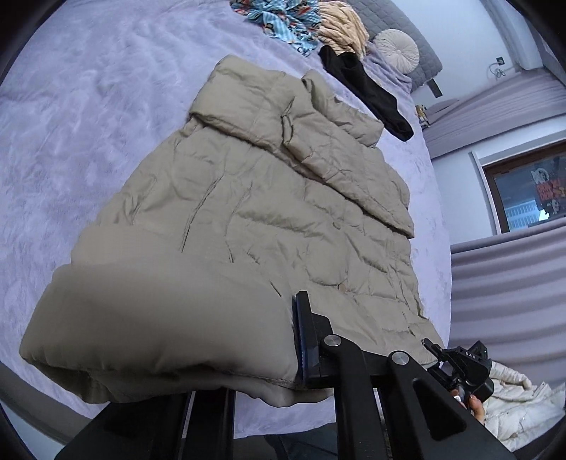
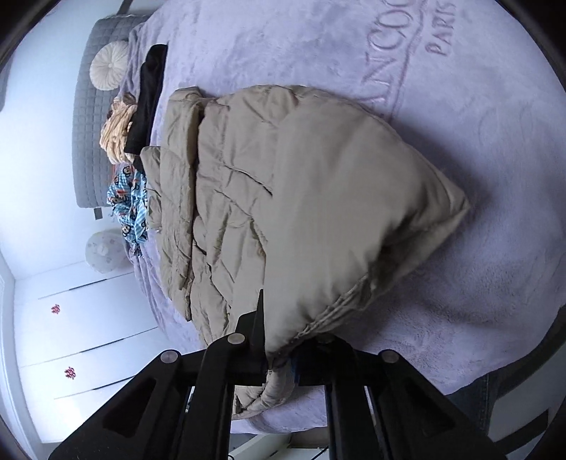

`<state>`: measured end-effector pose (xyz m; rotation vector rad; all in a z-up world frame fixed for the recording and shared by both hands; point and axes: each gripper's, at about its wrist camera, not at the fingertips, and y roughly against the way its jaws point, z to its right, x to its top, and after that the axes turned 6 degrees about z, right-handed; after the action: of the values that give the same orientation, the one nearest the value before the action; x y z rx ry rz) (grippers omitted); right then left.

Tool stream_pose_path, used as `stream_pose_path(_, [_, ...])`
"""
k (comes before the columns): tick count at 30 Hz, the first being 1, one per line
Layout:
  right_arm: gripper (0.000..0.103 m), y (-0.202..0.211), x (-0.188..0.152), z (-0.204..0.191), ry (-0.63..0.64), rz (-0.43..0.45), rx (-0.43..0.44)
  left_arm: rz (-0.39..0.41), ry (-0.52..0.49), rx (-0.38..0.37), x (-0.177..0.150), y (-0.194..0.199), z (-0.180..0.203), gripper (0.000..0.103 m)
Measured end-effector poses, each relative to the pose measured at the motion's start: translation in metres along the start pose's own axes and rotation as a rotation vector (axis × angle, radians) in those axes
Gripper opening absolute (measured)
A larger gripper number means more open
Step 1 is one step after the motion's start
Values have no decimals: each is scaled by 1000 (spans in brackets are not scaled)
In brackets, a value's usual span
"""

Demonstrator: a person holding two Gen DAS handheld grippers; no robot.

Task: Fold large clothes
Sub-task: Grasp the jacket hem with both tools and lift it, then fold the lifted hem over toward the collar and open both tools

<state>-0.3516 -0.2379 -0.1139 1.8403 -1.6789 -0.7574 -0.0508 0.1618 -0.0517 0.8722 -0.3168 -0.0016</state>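
A large beige padded coat (image 1: pixel 254 198) lies spread on the lilac bed cover (image 1: pixel 88 116), sleeves folded over its back. My left gripper (image 1: pixel 279 350) is shut on the coat's hem corner, which is lifted and bulges over the left finger, hiding it. In the left wrist view the right gripper (image 1: pixel 460 364) shows at the coat's other hem corner. In the right wrist view the coat (image 2: pixel 283 198) fills the middle, and my right gripper (image 2: pixel 283 346) is shut on its lifted hem edge, the fabric bunched between the jaws.
At the bed's head lie a black garment (image 1: pixel 368 88), a peach garment (image 1: pixel 339 24), a blue patterned cloth (image 1: pixel 283 17) and a round cushion (image 1: pixel 396 49). A white padded garment (image 1: pixel 516 407) lies off the bed's edge. White wardrobe doors (image 2: pixel 81 318) stand beside the bed.
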Motion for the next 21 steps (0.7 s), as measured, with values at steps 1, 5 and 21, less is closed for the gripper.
stream_pose_path(1, [9,3,3,-10,26,2,6,14,-17,-4,7,4,5,14])
stream_pose_path(5, [9,9,20,-56,162,1,33,84,-75,4,37,17,27,14])
stream_pose_path(21, [9,-84,135,-271,699,-9,-34,304,-116,187,192,-41,90,14])
